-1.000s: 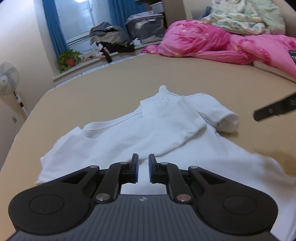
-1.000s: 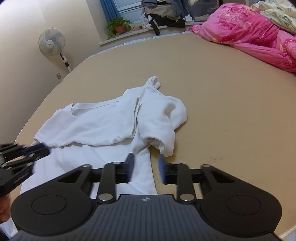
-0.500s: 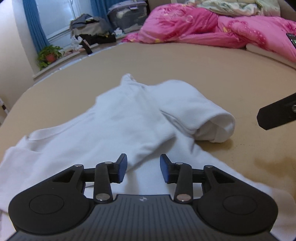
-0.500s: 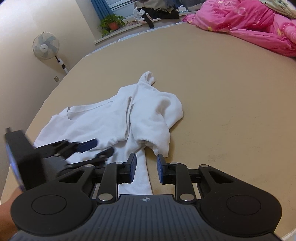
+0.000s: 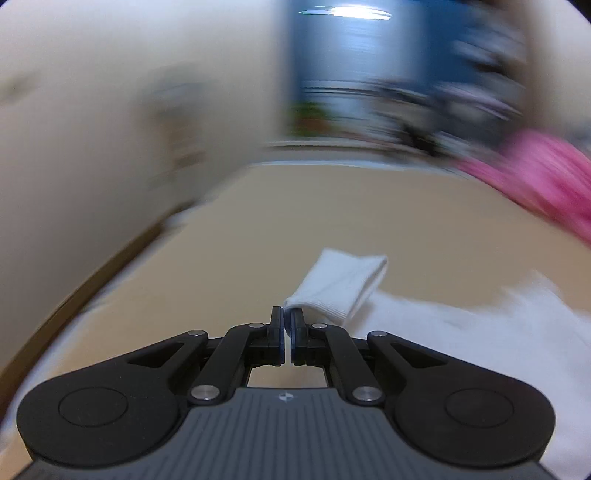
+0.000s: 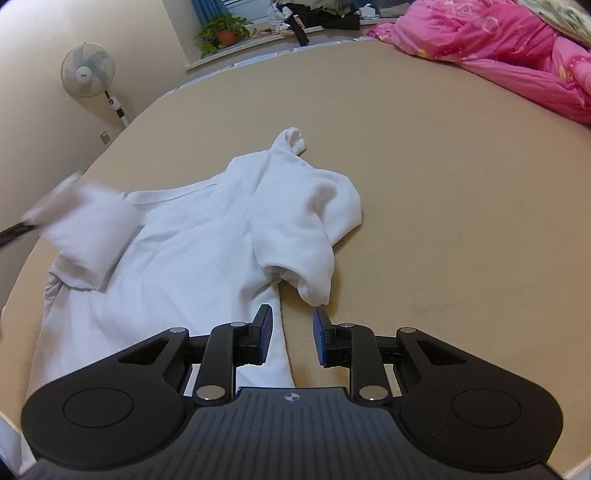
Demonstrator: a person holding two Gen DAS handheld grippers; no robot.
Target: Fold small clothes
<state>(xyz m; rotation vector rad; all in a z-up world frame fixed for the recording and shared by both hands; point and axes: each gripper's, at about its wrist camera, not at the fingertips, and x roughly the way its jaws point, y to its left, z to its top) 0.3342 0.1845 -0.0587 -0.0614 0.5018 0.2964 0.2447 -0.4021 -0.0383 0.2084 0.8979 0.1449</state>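
A small white short-sleeved shirt (image 6: 207,258) lies crumpled on the tan bed sheet (image 6: 443,184). My left gripper (image 5: 287,321) is shut on the edge of the shirt's left sleeve (image 5: 343,284) and holds it lifted; that sleeve shows blurred at the left of the right wrist view (image 6: 88,229). My right gripper (image 6: 291,328) is open and empty, low over the sheet just in front of the right sleeve (image 6: 310,266), with the shirt's side edge between its jaws.
A pink quilt (image 6: 517,51) is heaped at the far right of the bed. A standing fan (image 6: 88,77) is by the left wall, and a potted plant (image 6: 221,33) with piled clothes sits on the windowsill. The bed's left edge (image 5: 92,280) is close.
My left gripper has swung left, shut on the left sleeve and lifted it. My right gripper has opened wider and come closer to the right sleeve.
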